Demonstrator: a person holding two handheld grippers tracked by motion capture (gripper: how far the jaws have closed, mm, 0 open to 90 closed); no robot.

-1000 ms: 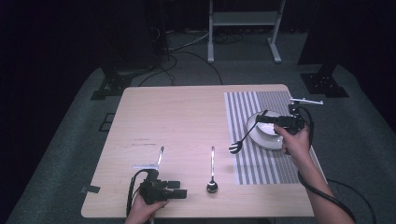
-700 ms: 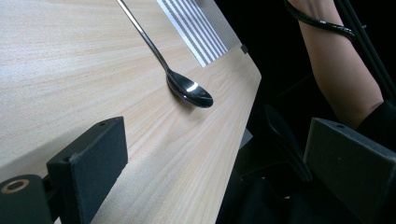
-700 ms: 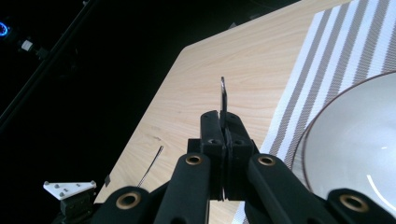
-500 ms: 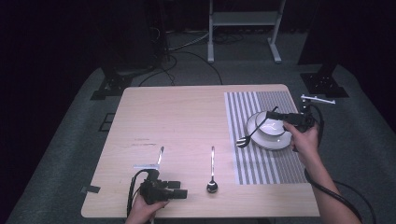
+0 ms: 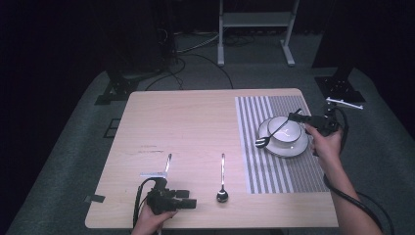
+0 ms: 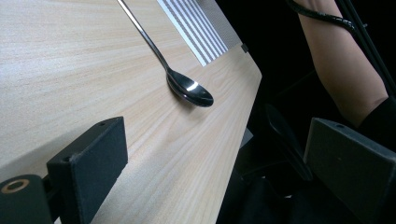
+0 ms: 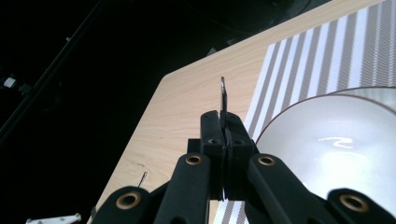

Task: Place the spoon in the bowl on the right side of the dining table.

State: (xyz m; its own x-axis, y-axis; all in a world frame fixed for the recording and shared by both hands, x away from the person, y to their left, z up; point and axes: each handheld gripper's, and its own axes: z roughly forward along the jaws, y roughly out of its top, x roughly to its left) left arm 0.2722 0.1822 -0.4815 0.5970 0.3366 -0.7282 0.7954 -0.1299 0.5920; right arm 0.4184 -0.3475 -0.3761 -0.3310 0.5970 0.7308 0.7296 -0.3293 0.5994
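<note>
My right gripper (image 5: 295,117) is shut on the handle of a fork (image 5: 262,142), at the right side of the table. The fork slants down-left across a white bowl (image 5: 288,133) that stands on a white plate (image 5: 299,148); its tines hang over the plate's left rim. In the right gripper view the handle (image 7: 223,100) sticks up edge-on from the closed jaws, beside the bowl (image 7: 336,140). My left gripper (image 5: 193,202) rests open at the front edge, holding nothing. A spoon (image 5: 222,177) lies just right of it, also seen as the spoon (image 6: 187,88) ahead of the open gripper (image 6: 217,140).
A grey-and-white striped placemat (image 5: 254,161) lies under the plate on the light wooden table (image 5: 186,122). A slim silver utensil (image 5: 168,160) lies on the wood behind the left gripper. The person's right forearm (image 6: 341,60) reaches along the table's right side. A metal stand (image 5: 254,29) is behind the table.
The right gripper has carried the fork to the right and slightly away, so its tines moved from the placemat to the plate's left rim. The left gripper stayed still.
</note>
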